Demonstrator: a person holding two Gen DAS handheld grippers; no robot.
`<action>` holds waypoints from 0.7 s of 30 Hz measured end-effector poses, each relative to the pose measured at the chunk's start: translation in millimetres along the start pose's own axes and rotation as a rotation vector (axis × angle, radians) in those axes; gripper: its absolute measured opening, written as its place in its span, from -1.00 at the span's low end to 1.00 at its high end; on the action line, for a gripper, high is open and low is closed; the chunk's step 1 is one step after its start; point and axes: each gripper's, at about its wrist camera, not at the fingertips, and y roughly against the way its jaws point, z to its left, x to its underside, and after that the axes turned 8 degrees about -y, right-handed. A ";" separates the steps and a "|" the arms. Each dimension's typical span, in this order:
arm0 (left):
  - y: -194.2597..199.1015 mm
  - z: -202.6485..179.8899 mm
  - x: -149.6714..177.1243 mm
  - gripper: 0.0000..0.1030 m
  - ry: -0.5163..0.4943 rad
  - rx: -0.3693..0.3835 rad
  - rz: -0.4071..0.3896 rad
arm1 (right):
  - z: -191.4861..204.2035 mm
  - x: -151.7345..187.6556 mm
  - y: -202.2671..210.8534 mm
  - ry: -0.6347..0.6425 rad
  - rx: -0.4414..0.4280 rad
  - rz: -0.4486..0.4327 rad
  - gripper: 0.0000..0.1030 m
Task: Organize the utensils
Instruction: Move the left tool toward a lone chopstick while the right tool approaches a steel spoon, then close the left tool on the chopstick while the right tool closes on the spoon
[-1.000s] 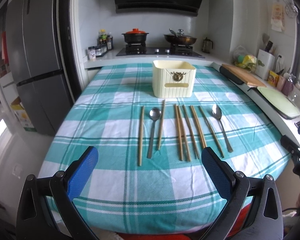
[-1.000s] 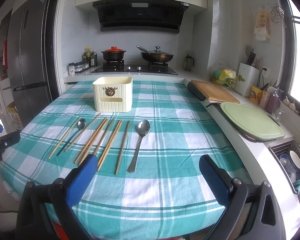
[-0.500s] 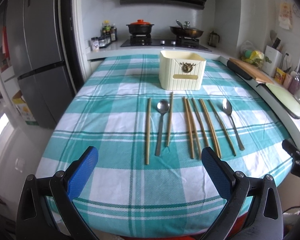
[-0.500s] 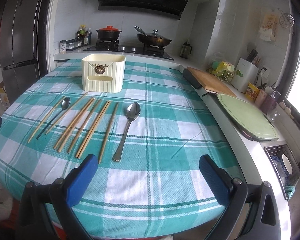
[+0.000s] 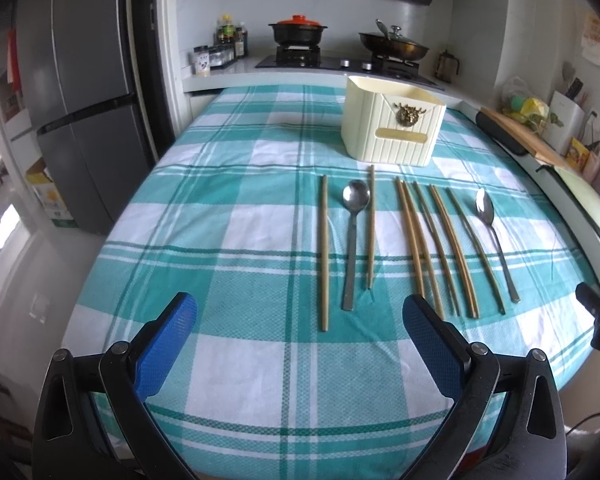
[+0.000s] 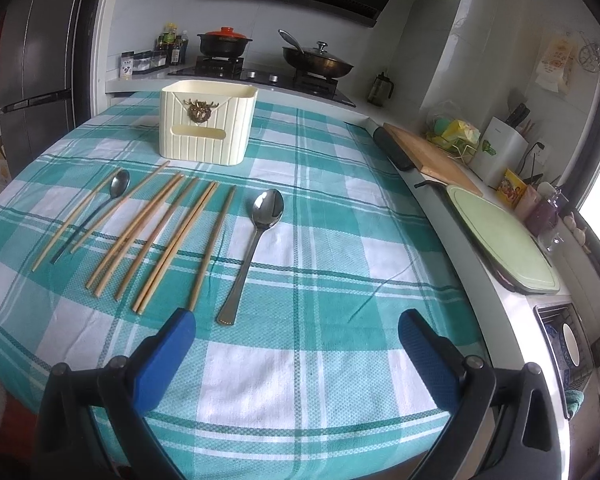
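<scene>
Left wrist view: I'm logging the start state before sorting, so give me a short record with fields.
surface: table under a teal checked cloth
holder: cream box, far side, upright
spoons: two, left spoon and right spoon, flat on the cloth
chopsticks: eight, lying in a row; leftmost chopstick apart from the rest
left gripper: open, holds nothing
right gripper: open, holds nothing
in box: cannot tell

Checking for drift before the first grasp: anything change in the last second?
Both grippers, left and right, eased forward and tipped down toward the table; both open, empty. Chopsticks, spoons and holder haven't moved.
</scene>
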 end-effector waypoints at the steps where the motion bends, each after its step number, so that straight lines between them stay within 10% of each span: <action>1: -3.6 3.9 -2.9 0.99 -0.002 -0.001 0.003 | -1.1 -1.8 -2.7 -0.003 -0.014 -0.003 1.00; 21: -103.8 29.4 -63.1 0.99 -0.071 0.055 0.144 | -23.9 -65.1 -167.6 -0.277 -0.173 0.119 0.66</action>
